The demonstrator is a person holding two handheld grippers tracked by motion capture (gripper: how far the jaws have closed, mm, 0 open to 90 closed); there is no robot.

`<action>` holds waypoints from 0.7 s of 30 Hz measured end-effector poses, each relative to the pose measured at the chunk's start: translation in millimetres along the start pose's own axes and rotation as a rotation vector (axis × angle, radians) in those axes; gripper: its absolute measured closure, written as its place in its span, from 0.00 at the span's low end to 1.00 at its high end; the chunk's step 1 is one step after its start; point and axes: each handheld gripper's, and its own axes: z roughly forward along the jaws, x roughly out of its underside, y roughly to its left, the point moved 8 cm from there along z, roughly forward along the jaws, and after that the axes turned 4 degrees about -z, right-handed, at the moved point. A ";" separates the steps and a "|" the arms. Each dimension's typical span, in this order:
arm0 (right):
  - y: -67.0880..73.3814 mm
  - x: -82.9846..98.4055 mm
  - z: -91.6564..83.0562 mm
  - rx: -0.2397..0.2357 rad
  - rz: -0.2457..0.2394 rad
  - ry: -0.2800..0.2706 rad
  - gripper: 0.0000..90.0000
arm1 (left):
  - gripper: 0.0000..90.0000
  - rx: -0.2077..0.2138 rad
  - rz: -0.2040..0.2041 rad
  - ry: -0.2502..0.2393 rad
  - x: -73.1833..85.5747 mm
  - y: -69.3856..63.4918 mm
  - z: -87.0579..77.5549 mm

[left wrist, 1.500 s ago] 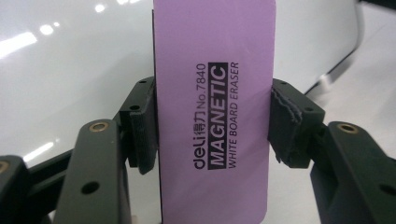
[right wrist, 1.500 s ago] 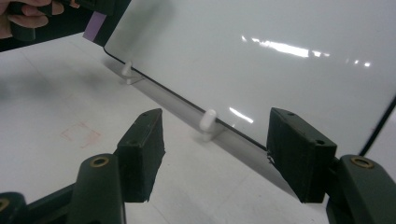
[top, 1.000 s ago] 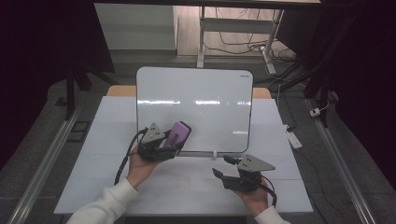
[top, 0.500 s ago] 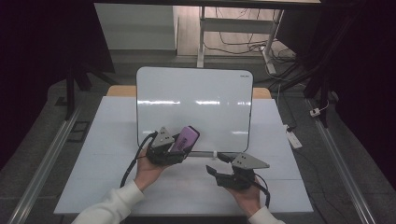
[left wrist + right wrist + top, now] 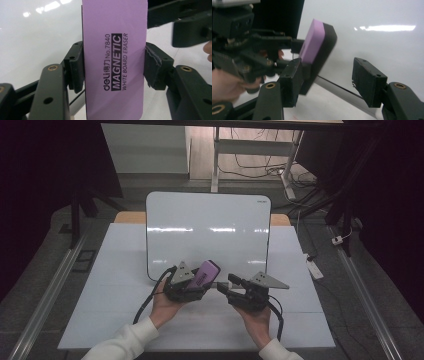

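A big white table is seen in the lower half of the high view, and a shiny whiteboard lies flat on it in the middle of the frame. At the bottom edge of the board, low in the middle of the picture, a purple eraser is held tight between the two pads of the left gripper. In the left gripper view the eraser stands upright in the middle, squeezed on both long sides. Just to the right in the high view, the right gripper is brought near; its jaws have just been closing and are half wide, with the eraser's end near the left jaw and not yet pinched. It looks like the eraser is being passed across. To do it well, the right jaws should be slid around the free end, then closed firmly, and only then should the left grip be let go.
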 end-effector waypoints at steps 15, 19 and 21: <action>3.7 -2.6 13.7 -0.051 0.120 -0.003 0.56 | 0.45 -0.012 0.060 0.002 1.3 -11.3 5.7; 3.4 -1.6 15.4 -0.048 0.149 -0.003 0.63 | 0.45 -0.023 0.071 -0.003 0.1 -13.6 5.6; 3.4 -1.7 15.7 -0.054 0.164 -0.003 0.65 | 0.45 -0.019 0.070 0.000 0.4 -13.1 6.0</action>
